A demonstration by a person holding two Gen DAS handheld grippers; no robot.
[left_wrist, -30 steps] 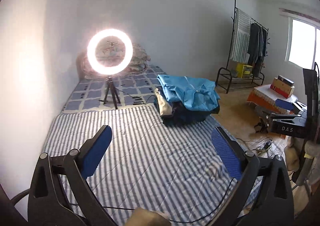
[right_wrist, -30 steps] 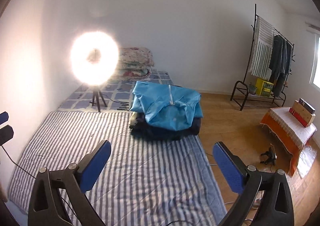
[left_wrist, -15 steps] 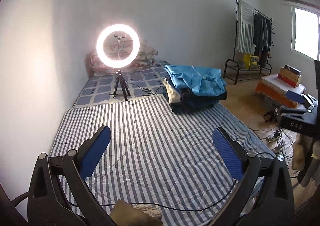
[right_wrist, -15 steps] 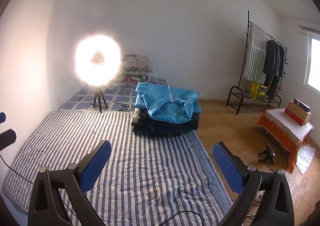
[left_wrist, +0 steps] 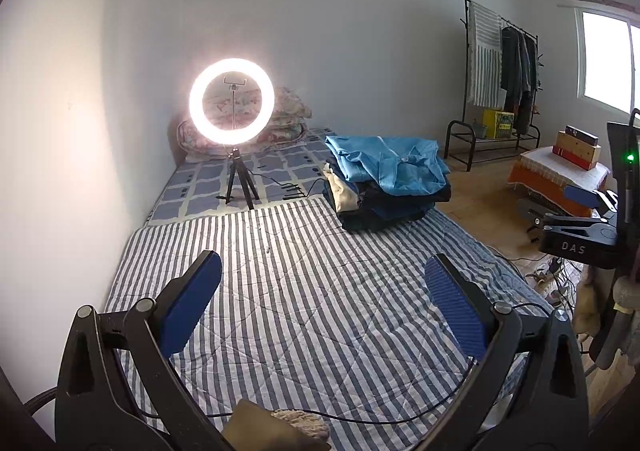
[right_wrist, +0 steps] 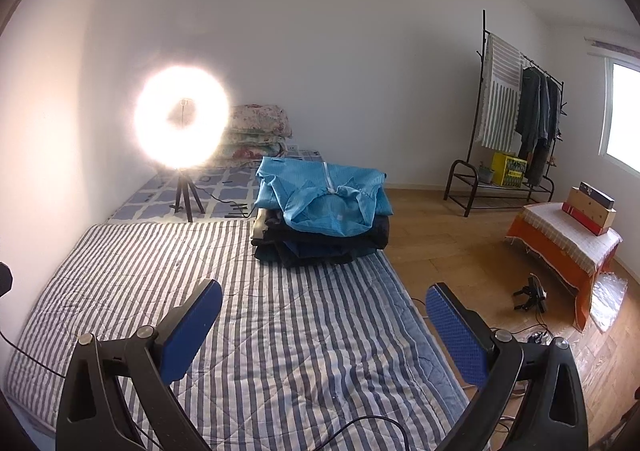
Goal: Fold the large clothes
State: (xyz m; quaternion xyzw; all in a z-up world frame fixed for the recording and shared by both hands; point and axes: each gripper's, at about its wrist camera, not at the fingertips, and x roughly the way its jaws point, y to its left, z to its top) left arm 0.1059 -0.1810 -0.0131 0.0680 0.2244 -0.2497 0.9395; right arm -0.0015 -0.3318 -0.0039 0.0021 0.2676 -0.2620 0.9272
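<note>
Stripes, blue and white, run across the quilted mattress [left_wrist: 320, 291] under the left gripper [left_wrist: 324, 293], spread wide and empty. A stack of folded clothes [left_wrist: 384, 187], shiny blue on top, sits at the mattress's far right edge, near a glowing ring light [left_wrist: 232, 101] on its tripod.

Right wrist view: the right gripper [right_wrist: 324, 327] gapes wide, empty. A clothes rack [right_wrist: 516, 119] stands by the far wall; boxes [right_wrist: 592, 207] rest on an orange-draped table [right_wrist: 560, 247].

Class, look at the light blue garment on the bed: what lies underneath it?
Under the light blue garment sits a stack of dark folded clothes, with a beige piece showing at one side in the left wrist view. How many items are stacked is hidden.
</note>
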